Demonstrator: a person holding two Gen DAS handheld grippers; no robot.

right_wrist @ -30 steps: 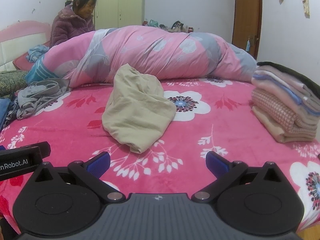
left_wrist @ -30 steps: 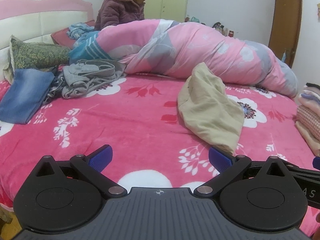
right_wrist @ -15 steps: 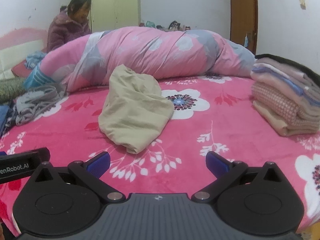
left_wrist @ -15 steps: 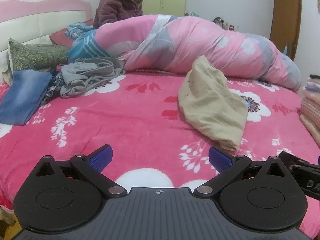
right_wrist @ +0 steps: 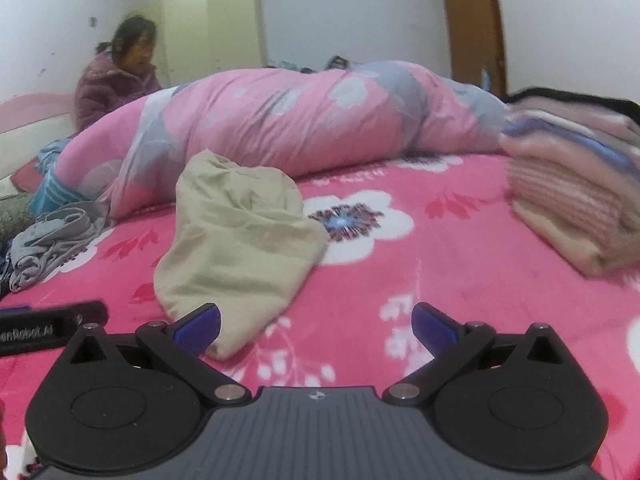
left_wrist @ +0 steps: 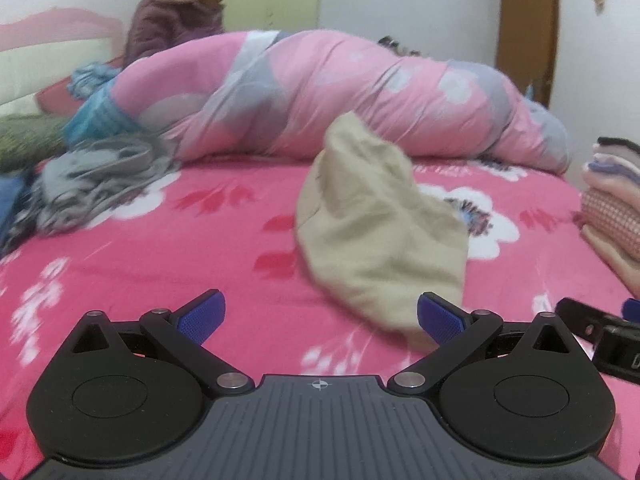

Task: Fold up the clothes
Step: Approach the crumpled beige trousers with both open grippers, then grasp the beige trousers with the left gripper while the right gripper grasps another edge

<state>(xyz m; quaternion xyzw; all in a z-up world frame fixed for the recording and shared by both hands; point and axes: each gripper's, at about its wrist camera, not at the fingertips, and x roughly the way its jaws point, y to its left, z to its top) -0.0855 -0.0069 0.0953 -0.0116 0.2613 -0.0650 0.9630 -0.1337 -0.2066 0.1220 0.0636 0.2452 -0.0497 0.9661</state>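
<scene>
Left wrist view: left gripper, blue-padded fingers spread wide, nothing between them, low over a pink flowered bedspread. Beige garment, crumpled and unfolded, lies on the bedspread just ahead and to the right of centre, its near corner beside the right-hand finger. Rolled pink quilt lies across the far side of the bed. Grey clothes heaped at left. Folded stack at right edge. Person in a purple jacket behind the quilt.

Right wrist view: right gripper, fingers likewise spread wide and empty. Beige garment ahead and left, its near edge by the left-hand finger. Folded stack at right, well apart from the garment.
</scene>
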